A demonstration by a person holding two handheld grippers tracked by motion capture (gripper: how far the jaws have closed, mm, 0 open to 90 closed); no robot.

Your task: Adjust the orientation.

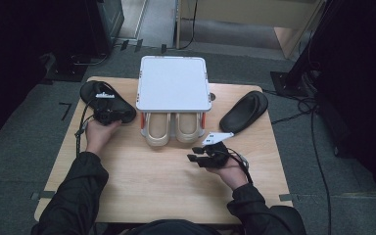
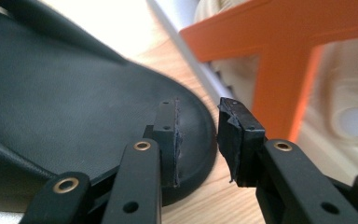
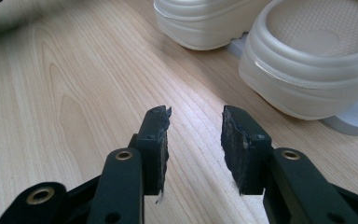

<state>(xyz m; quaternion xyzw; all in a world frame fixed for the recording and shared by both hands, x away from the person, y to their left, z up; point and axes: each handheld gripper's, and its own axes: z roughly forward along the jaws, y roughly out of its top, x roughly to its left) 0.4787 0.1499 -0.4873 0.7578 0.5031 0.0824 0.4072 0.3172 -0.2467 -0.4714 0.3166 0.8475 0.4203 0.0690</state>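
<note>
No writing is legible. Left tongs [image 2: 196, 140] straddle the black sandal's [image 2: 74, 102] rim, not yet pinching; right tongs [image 3: 193, 144] gape empty over the pale wood bench [image 3: 74, 93].

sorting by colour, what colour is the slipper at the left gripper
Black, a matte rubbery slipper; the left gripper view shows it best.

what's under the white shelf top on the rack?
Under the white shelf top, two cream shoes sit side by side between orange supports, one end of each sticking out toward the person. Their far ends are covered by the top.
</note>
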